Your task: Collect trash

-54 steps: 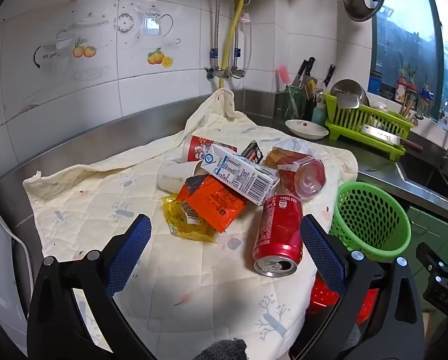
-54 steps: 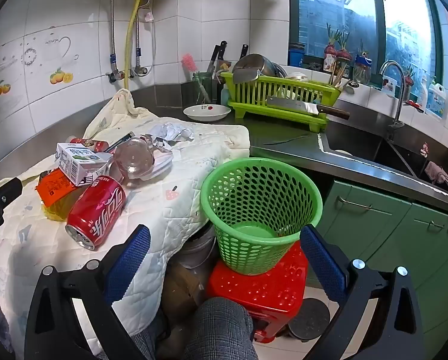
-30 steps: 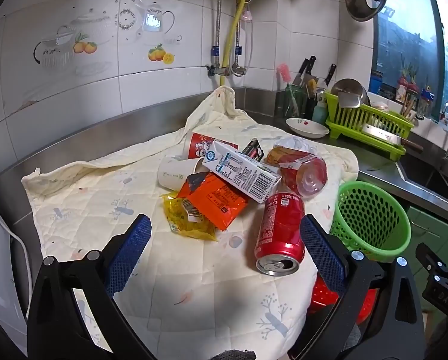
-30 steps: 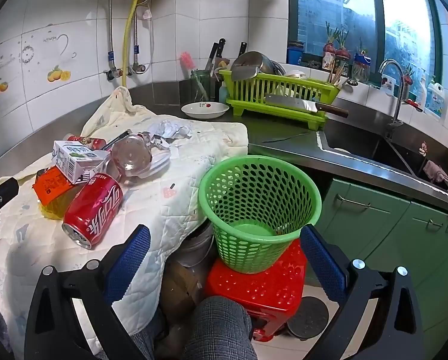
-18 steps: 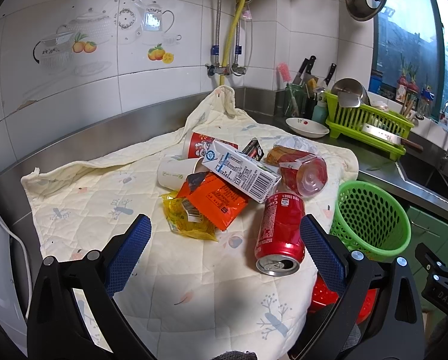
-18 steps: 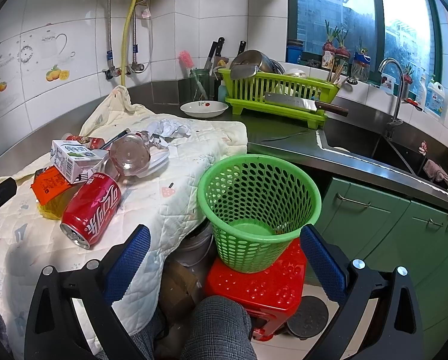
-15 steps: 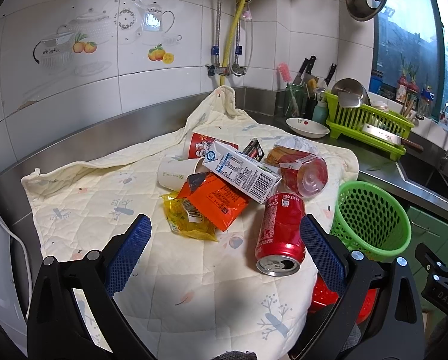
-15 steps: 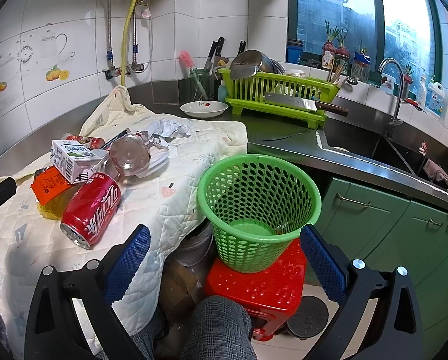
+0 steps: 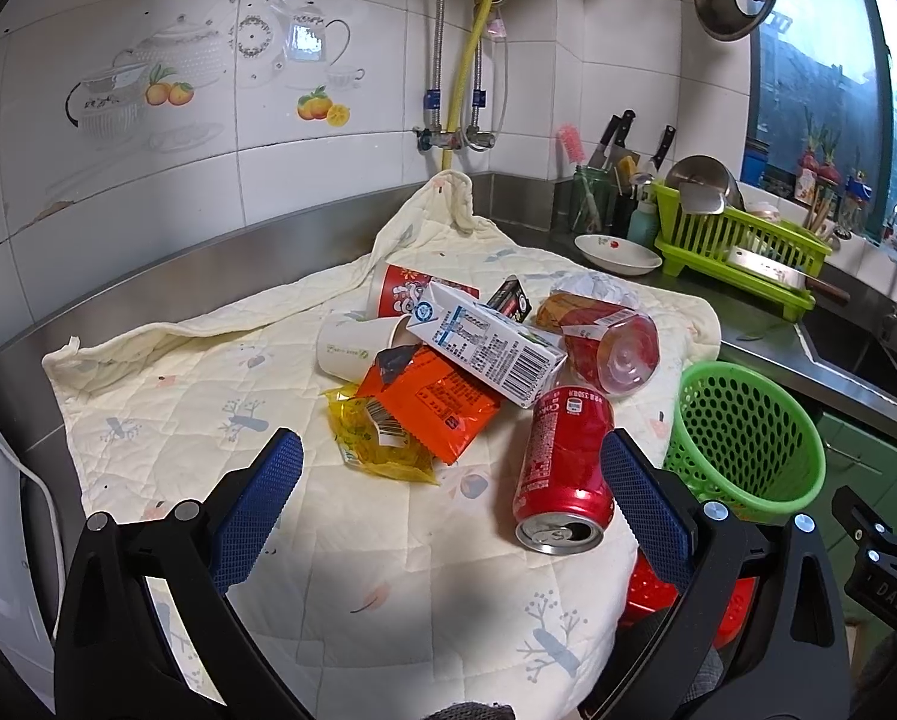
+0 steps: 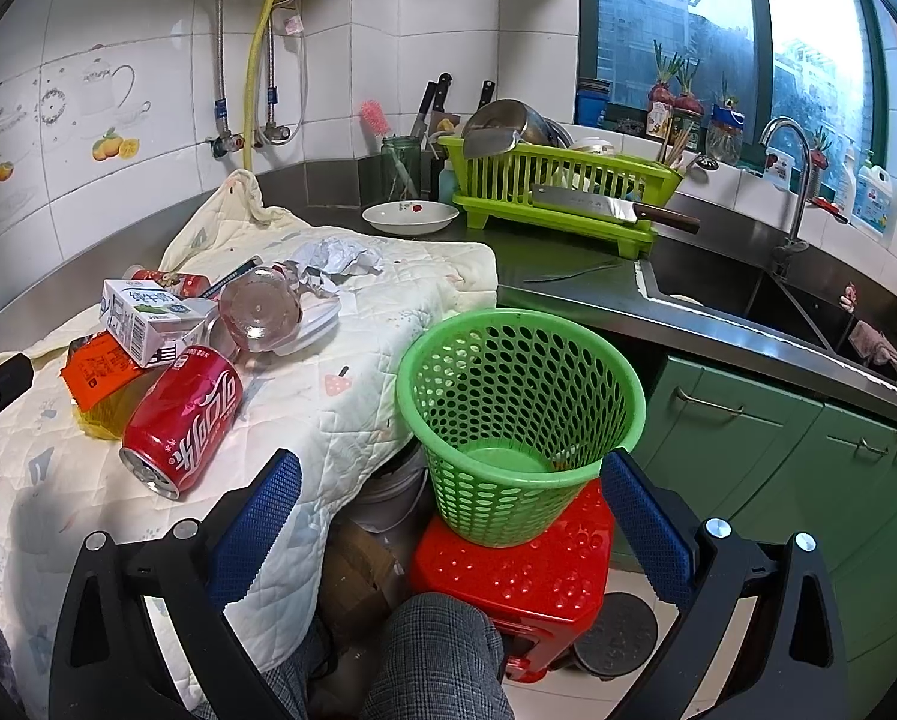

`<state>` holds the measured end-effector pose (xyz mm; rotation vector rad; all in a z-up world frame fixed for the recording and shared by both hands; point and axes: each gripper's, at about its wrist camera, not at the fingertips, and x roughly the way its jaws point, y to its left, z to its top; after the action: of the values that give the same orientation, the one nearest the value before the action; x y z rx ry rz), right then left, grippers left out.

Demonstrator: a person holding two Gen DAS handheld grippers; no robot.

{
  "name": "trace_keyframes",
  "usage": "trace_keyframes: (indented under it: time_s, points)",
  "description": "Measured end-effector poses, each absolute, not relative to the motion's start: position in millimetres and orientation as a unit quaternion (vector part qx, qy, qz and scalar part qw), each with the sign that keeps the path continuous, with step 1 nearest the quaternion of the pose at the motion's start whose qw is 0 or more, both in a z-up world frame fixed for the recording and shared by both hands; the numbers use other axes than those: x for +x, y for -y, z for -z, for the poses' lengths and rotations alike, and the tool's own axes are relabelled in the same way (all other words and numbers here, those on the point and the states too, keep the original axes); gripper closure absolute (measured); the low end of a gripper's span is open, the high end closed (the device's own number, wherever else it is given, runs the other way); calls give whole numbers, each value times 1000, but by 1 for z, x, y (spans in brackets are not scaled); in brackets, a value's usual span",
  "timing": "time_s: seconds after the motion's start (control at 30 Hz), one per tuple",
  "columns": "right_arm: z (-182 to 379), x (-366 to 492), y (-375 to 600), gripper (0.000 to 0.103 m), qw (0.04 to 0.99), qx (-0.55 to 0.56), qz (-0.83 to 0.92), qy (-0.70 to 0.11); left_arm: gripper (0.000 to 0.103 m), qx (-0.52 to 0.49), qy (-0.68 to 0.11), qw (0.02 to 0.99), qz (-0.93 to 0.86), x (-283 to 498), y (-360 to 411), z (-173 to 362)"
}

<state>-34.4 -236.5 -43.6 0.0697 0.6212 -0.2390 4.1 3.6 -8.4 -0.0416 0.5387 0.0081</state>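
Note:
A pile of trash lies on a cream quilted cloth (image 9: 208,384): a red soda can (image 9: 562,468) on its side nearest me, a milk carton (image 9: 484,348), an orange wrapper (image 9: 430,402), a yellow wrapper (image 9: 370,444), a white paper cup (image 9: 352,348), a red paper cup (image 9: 400,294) and a clear red-tinted plastic cup (image 9: 616,342). My left gripper (image 9: 448,510) is open and empty, just short of the pile. A green mesh basket (image 10: 520,414) stands on a red stool (image 10: 526,570). My right gripper (image 10: 448,516) is open and empty, in front of the basket; the can (image 10: 184,420) lies to its left.
A crumpled paper (image 10: 334,258) and a white dish (image 10: 409,217) lie behind the pile. A green dish rack (image 10: 556,192) with a cleaver (image 10: 610,210) stands on the steel counter, with a sink (image 10: 778,300) to the right. Green cabinets (image 10: 778,456) stand below. A person's knee (image 10: 436,660) is low in the right wrist view.
Both views have shifted only slightly. The trash and the basket have not moved, and both grippers stay open.

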Motion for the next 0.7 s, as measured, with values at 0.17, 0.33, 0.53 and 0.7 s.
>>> trace_keyframes:
  time_s: [0.17, 0.33, 0.53, 0.7]
  points:
    - [44, -31, 235, 6, 944, 32, 116, -307, 5, -22, -268, 963, -5, 8, -7, 11]
    - [44, -29, 233, 6, 943, 29, 115, -310, 5, -22, -271, 962, -7, 11, -8, 11]
    - [46, -25, 233, 6, 943, 27, 113, -312, 5, -23, -273, 962, -9, 12, -10, 12]
    - [47, -20, 229, 6, 943, 21, 109, -315, 5, -25, -276, 961, -15, 14, -14, 12]
